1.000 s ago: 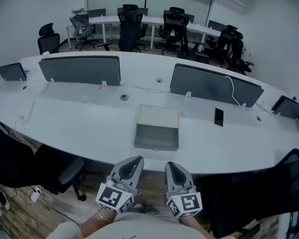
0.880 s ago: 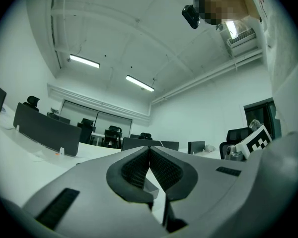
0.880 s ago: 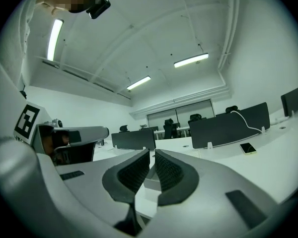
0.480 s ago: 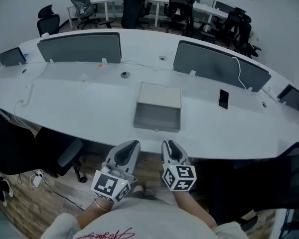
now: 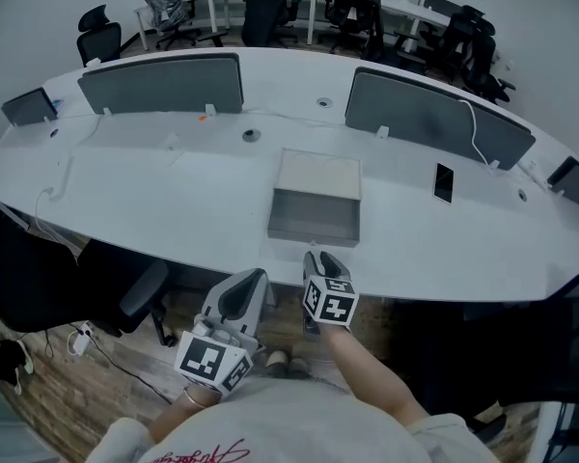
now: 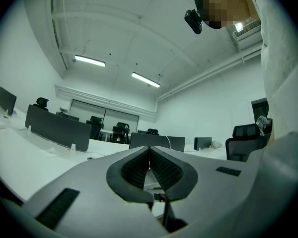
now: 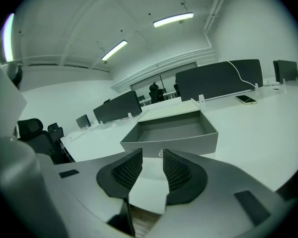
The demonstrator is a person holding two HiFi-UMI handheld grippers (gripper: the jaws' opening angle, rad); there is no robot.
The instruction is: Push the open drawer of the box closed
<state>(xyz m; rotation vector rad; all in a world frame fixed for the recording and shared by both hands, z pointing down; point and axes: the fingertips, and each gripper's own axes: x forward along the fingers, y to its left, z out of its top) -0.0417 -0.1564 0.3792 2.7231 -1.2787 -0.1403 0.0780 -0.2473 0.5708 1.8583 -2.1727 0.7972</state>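
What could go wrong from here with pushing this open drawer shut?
1. The box sits unbraced on the smooth table, and the left gripper, shut, hangs back; a push may slide the whole box instead of closing the drawer.
2. The right gripper, jaws opening and empty, lines up with the drawer's small knob; the knob could slip between them, or an off-centre push could skew the drawer.

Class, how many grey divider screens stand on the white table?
4: large screen back left, large screen back right, small screen left end, small screen right end. None seems hidden.
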